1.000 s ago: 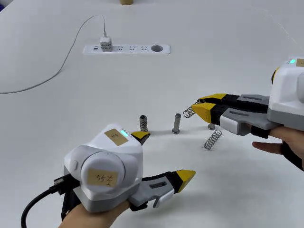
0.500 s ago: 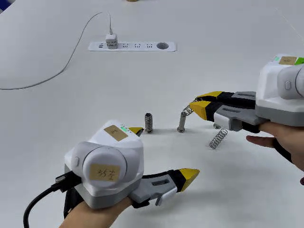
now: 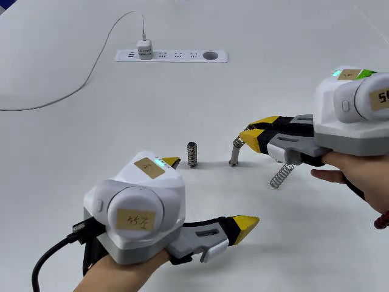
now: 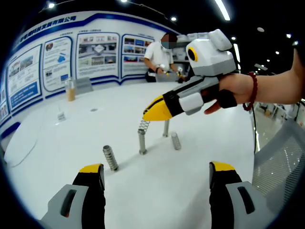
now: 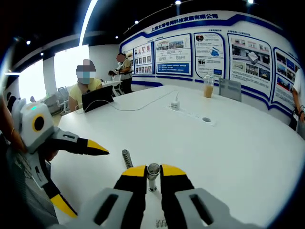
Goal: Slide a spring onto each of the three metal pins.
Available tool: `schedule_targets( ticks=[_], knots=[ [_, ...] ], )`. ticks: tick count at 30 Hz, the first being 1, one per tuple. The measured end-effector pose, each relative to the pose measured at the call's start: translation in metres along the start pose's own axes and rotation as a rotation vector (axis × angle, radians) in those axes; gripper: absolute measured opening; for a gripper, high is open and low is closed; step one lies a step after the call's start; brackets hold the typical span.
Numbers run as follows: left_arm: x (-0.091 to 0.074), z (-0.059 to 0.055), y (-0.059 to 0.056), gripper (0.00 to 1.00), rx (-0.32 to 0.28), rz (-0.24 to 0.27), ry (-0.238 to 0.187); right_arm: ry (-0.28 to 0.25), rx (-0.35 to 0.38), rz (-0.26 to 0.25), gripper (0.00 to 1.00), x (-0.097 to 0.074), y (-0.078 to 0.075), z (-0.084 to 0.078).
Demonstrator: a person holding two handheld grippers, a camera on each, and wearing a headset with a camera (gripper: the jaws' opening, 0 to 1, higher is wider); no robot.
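**Spring at the tip of the middle pin**

We see the held spring [image 3: 237, 143] slanting down from the right tongs [image 3: 248, 129], its lower end touching the top of the middle pin [image 3: 233, 157]. That pin stands upright on the white surface [image 3: 121, 121]. The right tongs are clamped on the spring's upper end. In the right gripper view the coil shows end-on between the yellow tips. We cannot tell whether the coil is over the pin's tip or only resting against it.

Just to the left in the head view stands a loaded pin [image 3: 192, 154], with a spring coiled round its shaft. On the other side a loose spring [image 3: 281, 175] lies flat on the surface, beneath the right tongs. In the left gripper view a third pin [image 4: 166, 128] stands bare behind the middle one, just beside the loose spring.

Nearer to us, the left tongs [image 3: 208, 191] are wide apart and point toward the row of pins.

Well beyond the pins lies a power strip [image 3: 171, 56] with a white charger [image 3: 144, 48] plugged into it.
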State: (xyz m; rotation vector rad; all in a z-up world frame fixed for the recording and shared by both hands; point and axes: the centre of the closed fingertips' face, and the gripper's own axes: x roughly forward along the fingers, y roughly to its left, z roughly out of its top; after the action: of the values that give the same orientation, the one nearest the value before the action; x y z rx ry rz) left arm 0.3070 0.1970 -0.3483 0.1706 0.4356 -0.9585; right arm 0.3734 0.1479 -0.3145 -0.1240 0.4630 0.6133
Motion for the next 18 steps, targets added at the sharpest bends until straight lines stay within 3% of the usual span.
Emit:
schedule_targets(
  ticks=[11, 18],
  knots=[
    [0.0002, 0.0018, 0.0002, 0.95, 0.000, 0.000, -0.014, 0.069, -0.137, -0.010, 0.12, 0.0037, 0.0023, 0.0003],
    [-0.0003, 0.0043, 0.0007, 0.96, -0.015, -0.002, -0.030, 0.093, -0.180, -0.007, 0.12, 0.0104, 0.0046, -0.0009]
  ],
)
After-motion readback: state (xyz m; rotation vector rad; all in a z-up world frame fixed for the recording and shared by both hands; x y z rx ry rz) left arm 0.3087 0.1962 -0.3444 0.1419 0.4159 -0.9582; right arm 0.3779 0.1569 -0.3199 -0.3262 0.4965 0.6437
